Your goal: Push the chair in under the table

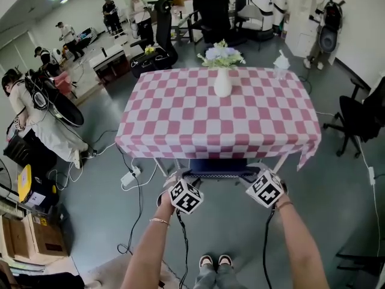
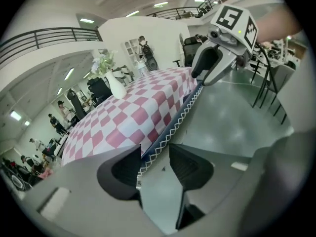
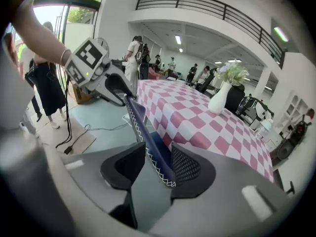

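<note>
While you stand at the near side of the table point(image 1: 180, 110), the chair point(image 1: 218, 172) sits right in front of you. Its dark blue back is just below the hem of the pink-and-white checked cloth point(image 1: 252, 134), and the rest of it is tucked out of sight under the overhang.

Your left tool point(image 1: 180, 182) is at the left end of the backrest's top edge, and your right tool point(image 1: 258, 176) is at the right end, both angled down.

Look at the left gripper view: the jaws stand wide apart, and the white-stitched edge of the backrest runs between them close to the left pad, with bare grey floor point(image 2: 232, 117) showing beside the other pad. No squeeze there.

Same story in the right gripper view: the jaws are wide, the backrest passes between them and lies by the right pad, with a clear gap to the left one.

Up on the table, a white vase point(image 1: 222, 83) of flowers stands near the far edge. Your shoes point(image 1: 215, 261) show on the floor below.
</note>
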### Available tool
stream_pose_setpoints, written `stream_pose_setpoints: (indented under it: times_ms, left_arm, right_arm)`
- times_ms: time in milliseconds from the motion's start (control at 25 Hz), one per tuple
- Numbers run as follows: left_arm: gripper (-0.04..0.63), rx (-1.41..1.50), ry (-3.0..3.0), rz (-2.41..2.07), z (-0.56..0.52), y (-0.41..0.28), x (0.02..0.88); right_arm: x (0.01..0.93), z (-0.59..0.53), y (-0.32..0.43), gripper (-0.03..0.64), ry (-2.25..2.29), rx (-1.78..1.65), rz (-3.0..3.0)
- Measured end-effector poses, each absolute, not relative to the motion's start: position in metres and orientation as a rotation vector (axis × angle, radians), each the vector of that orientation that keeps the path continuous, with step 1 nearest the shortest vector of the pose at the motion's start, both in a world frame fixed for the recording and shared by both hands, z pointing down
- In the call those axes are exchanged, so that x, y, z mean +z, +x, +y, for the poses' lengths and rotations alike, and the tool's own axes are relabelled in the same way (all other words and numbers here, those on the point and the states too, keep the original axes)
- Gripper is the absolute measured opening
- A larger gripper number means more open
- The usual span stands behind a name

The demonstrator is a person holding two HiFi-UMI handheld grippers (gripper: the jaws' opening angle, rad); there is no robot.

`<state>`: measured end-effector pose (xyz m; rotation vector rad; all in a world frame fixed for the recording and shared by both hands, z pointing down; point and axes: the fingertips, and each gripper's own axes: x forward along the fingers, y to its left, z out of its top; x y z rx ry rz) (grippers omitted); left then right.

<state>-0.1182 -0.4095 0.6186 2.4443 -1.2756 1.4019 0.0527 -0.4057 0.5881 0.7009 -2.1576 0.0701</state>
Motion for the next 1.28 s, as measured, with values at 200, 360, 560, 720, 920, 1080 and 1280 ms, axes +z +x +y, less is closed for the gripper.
stream_pose_setpoints:
  times_ms: [200, 360, 560, 720, 920, 1080, 1280]
  left_arm:
    - [0.176, 0.967, 2.464, -1.415, -0.391, -0.12, 0.56]
    - [0.173, 0.545, 2.449, -1.579, -0.381, -0.129, 0.482]
    - [0.145, 0.095, 2.406, -1.793, -0.351, -0.146, 0.386]
    - [0.075, -0.08, 2.361, -1.978, -0.313, -0.155, 0.334]
    - [0.0, -0.128, 2.33, -2.115, -0.267, -0.16, 0.307]
    - [0.0, -0.082, 2.379, -2.121, -0.24, -0.154, 0.306]
    - [0.0, -0.078, 2.377, -2.119, -0.218, -0.15, 0.307]
  right_arm:
    - [0.517, -0.404, 0.068, 0.147, 0.992, 0.173, -2.389]
    - [0.448, -0.397, 0.095, 0.147, 1.331, 0.199, -2.514]
    - [0.375, -0.361, 0.129, 0.147, 1.739, 0.214, -2.545]
    - [0.337, -0.315, 0.147, 0.146, 1.928, 0.166, -2.515]
    - [0.316, -0.261, 0.158, 0.113, 2.027, 0.08, -2.446]
    - [0.317, -0.228, 0.164, 0.044, 2.065, 0.041, -2.386]
    - [0.325, -0.204, 0.173, 0.023, 2.112, 0.075, -2.328]
